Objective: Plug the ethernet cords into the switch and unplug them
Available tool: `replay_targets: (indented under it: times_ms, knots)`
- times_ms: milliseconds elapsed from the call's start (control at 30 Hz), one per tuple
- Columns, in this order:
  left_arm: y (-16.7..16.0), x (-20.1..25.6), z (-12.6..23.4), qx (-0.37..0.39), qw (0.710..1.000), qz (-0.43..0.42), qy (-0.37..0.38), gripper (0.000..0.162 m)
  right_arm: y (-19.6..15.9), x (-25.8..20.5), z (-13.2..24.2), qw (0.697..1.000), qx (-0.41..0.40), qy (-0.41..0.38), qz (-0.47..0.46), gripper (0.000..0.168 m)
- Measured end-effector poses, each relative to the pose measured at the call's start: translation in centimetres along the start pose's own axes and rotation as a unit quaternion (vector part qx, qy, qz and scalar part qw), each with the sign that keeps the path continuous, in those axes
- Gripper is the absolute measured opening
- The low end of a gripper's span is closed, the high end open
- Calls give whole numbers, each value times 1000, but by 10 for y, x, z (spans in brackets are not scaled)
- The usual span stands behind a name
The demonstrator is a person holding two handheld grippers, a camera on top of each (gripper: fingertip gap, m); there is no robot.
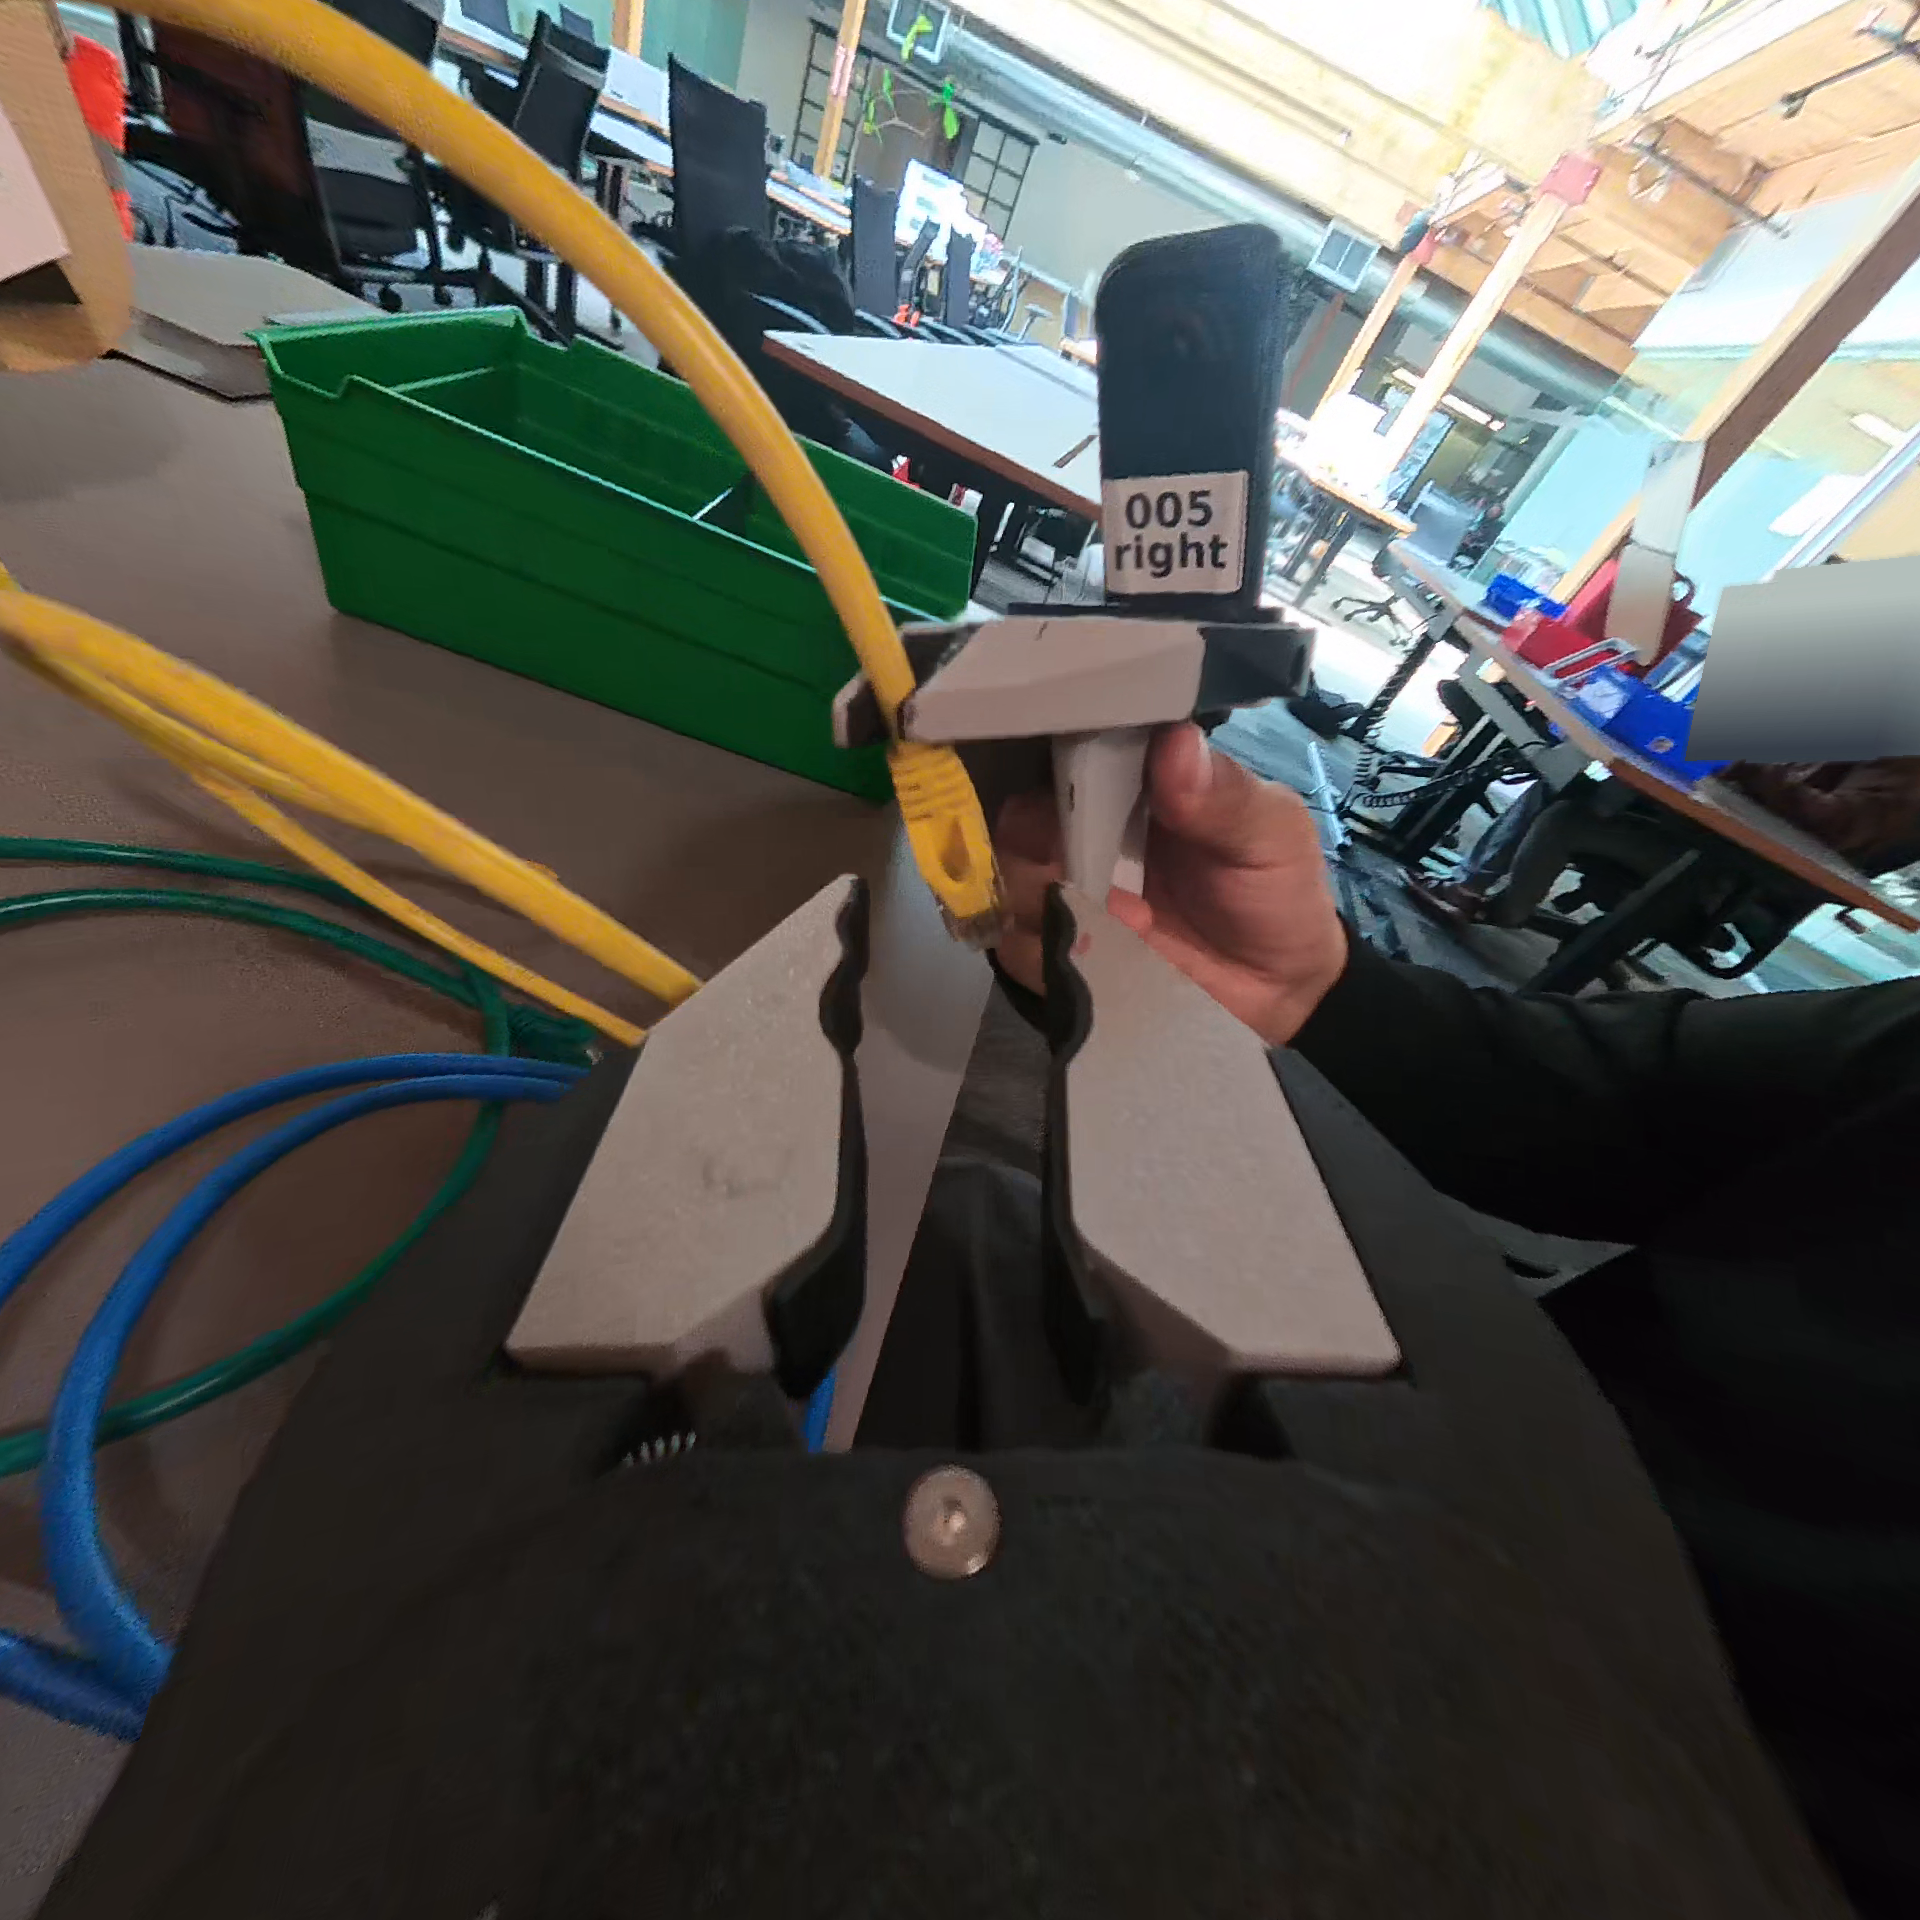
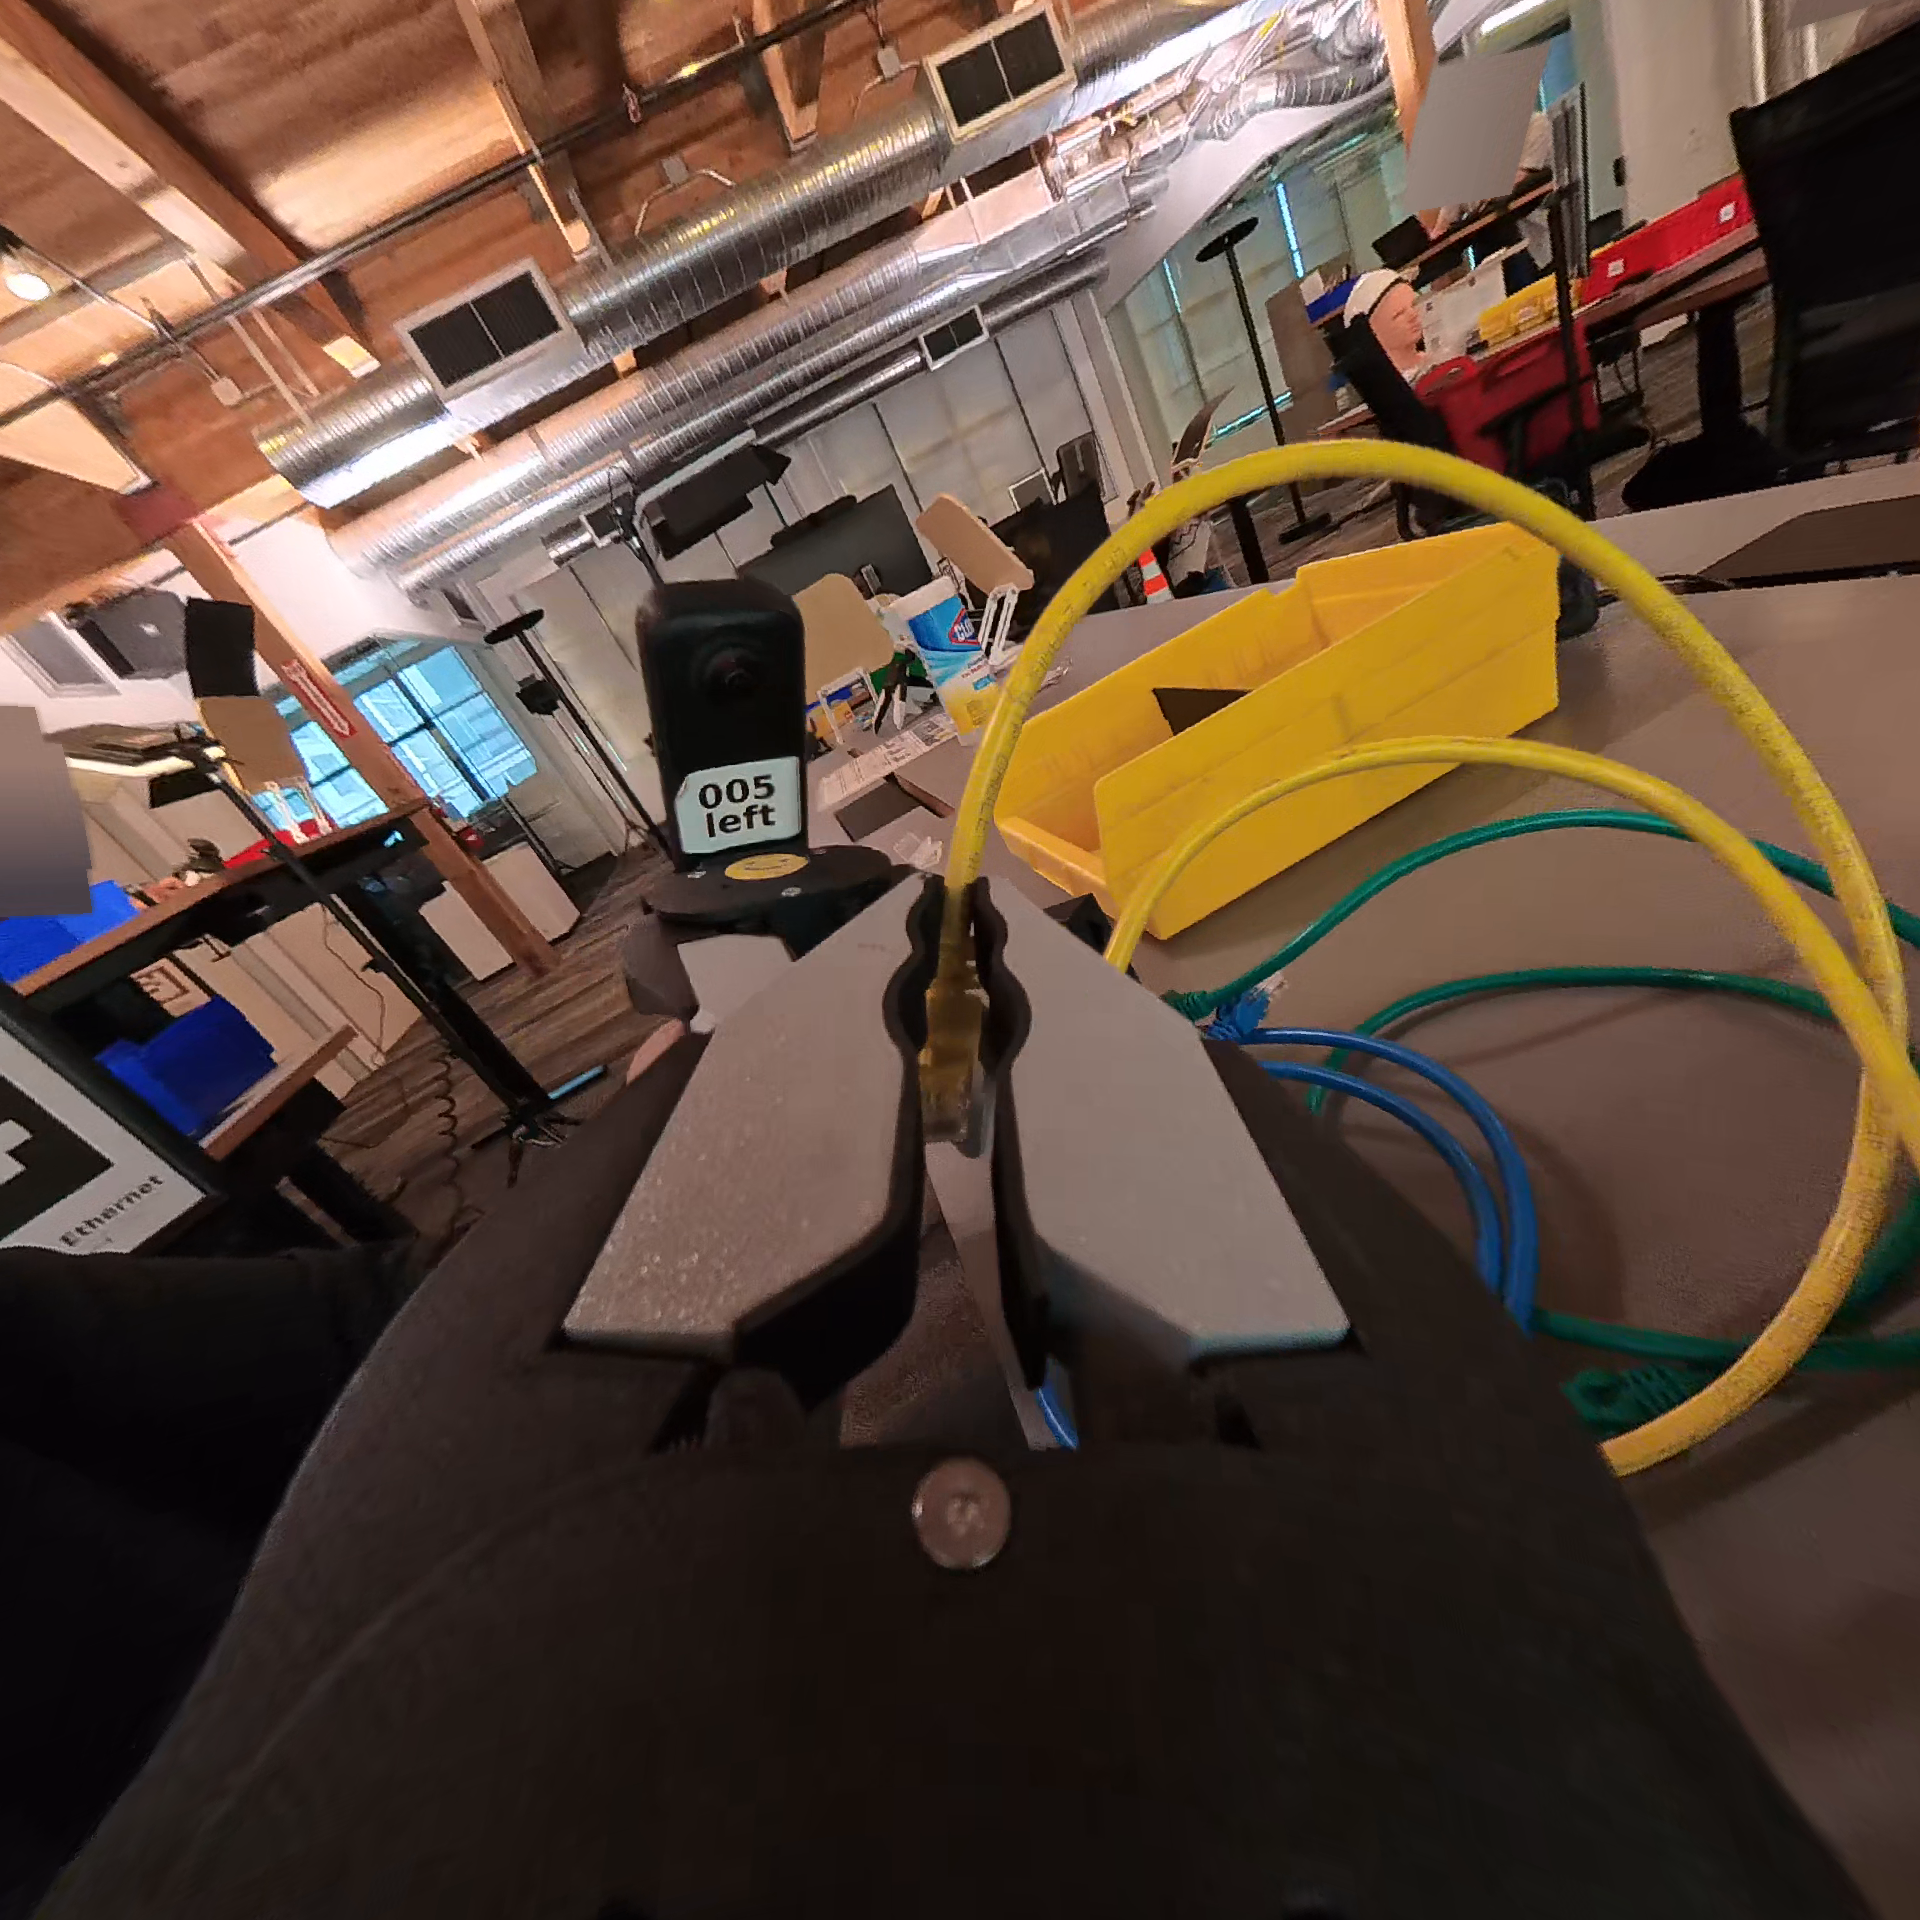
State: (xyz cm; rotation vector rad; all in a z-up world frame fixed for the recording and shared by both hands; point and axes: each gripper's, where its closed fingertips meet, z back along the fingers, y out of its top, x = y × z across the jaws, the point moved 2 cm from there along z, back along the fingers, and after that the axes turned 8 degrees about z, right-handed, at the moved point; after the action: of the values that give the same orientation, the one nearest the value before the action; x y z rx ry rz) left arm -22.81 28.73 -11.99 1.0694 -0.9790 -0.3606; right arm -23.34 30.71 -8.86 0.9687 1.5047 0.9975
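Observation:
The yellow ethernet cord (image 2: 1766,790) loops up from the table. My right gripper (image 2: 954,902) is shut on the cord's yellow plug (image 2: 948,1039), which points back toward the camera. In the left wrist view a hand holds the right gripper (image 1: 883,712) upright, and the plug (image 1: 948,842) hangs down from it. My left gripper (image 1: 954,906) is open just below, with the plug's tip between its fingertips, and I cannot tell whether it touches them. The left gripper's camera (image 2: 717,717) faces the right wrist view. No switch is in view.
Blue cords (image 1: 94,1351) (image 2: 1455,1132) and green cords (image 1: 312,925) (image 2: 1621,987) lie coiled on the grey table (image 1: 156,540). A green bin (image 1: 582,520) and a yellow bin (image 2: 1299,727) stand on it farther back. A white marker card (image 2: 73,1153) stands at the left. The tips of one gripper are about 5 cm away from the tips of the other.

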Motion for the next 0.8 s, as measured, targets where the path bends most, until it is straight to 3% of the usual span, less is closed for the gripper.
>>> replay_targets:
  times_ms: [67,333,467,600,800]
  knots:
    - [2,2,1,10,1000,2,-13,14,-2,-3,-2,1000,-6,-3,11,3]
    - [13,1,25,3,999,-33,-6,11,5,-7,6,995,-41,-3,89,5]
    - [11,12,30,-20,998,-45,-32,11,6,-20,10,990,-65,51,117,4]
    - [11,25,30,-23,996,-34,-74,11,11,-31,14,986,-40,95,134,5]
    - [8,28,31,-34,994,-13,-100,10,10,-30,17,982,-48,98,152,22]
